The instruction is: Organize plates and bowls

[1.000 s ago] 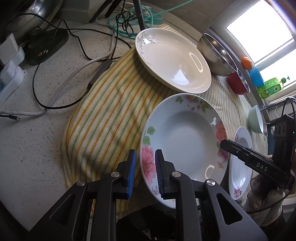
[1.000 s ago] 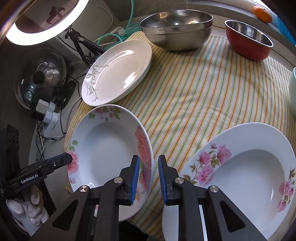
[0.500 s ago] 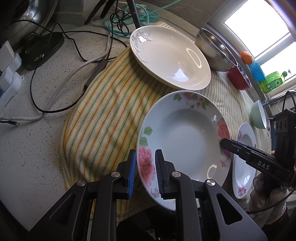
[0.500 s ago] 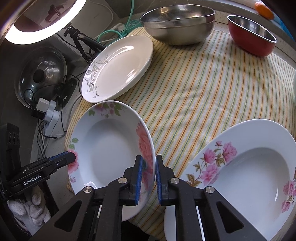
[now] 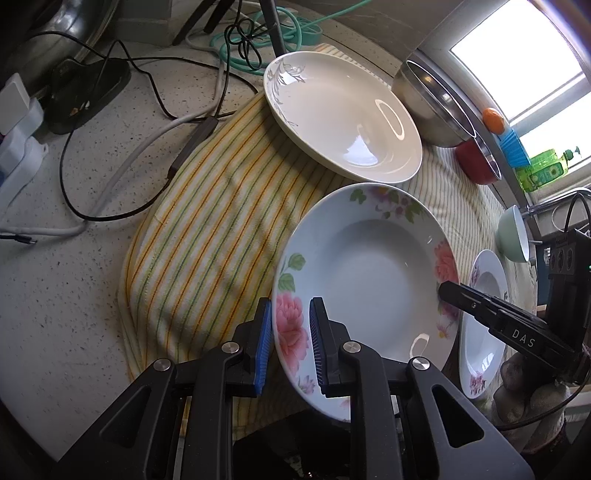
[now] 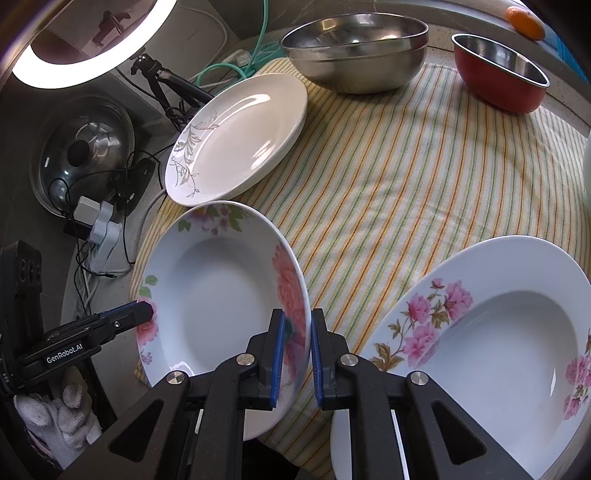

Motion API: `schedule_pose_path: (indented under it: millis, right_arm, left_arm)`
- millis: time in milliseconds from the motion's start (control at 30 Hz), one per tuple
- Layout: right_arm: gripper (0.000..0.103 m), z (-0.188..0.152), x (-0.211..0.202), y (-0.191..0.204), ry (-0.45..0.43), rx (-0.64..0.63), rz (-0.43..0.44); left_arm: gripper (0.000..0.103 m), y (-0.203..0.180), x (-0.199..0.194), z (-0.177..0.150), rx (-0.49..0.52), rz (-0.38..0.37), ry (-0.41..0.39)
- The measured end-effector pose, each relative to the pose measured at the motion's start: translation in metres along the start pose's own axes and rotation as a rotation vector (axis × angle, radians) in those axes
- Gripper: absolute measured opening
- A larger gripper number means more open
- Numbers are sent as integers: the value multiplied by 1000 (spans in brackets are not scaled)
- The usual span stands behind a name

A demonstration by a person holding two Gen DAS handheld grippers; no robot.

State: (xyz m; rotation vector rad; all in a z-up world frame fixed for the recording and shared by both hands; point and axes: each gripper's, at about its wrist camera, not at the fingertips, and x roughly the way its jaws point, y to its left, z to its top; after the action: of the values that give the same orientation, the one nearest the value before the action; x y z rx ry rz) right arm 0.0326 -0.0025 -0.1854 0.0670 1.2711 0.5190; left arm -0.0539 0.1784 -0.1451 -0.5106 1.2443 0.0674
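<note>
Where every place is given relative to the striped cloth (image 6: 388,177):

- striped cloth: spread over the speckled counter (image 5: 48,288), bearing the dishes.
- steel mixing bowl (image 6: 354,48): on the cloth's far edge.
- rose-pattern deep plate (image 6: 221,295): tilted above the cloth's near-left corner, clamped at opposite rims.
- pink-flower deep plate (image 6: 498,350): at the cloth's near-right edge.
- white leaf-print plate (image 6: 240,136): overhanging the cloth's far-left edge.
- red bowl (image 6: 498,70): on the cloth's far-right part.
- left gripper (image 5: 288,347): fingers pinching the rose plate's rim.
- right gripper (image 6: 295,350): fingers pinching the same plate's opposite rim.
- orange fruit (image 6: 524,16): beyond the cloth.
</note>
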Motion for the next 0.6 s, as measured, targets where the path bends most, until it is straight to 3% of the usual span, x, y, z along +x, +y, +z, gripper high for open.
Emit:
schedule_pose_path:
  millis: [600]
  right_arm:
    - [12, 1, -26, -11, -63, 54, 18]
  left_arm:
    - [18, -20, -14, 14, 42, -12, -33]
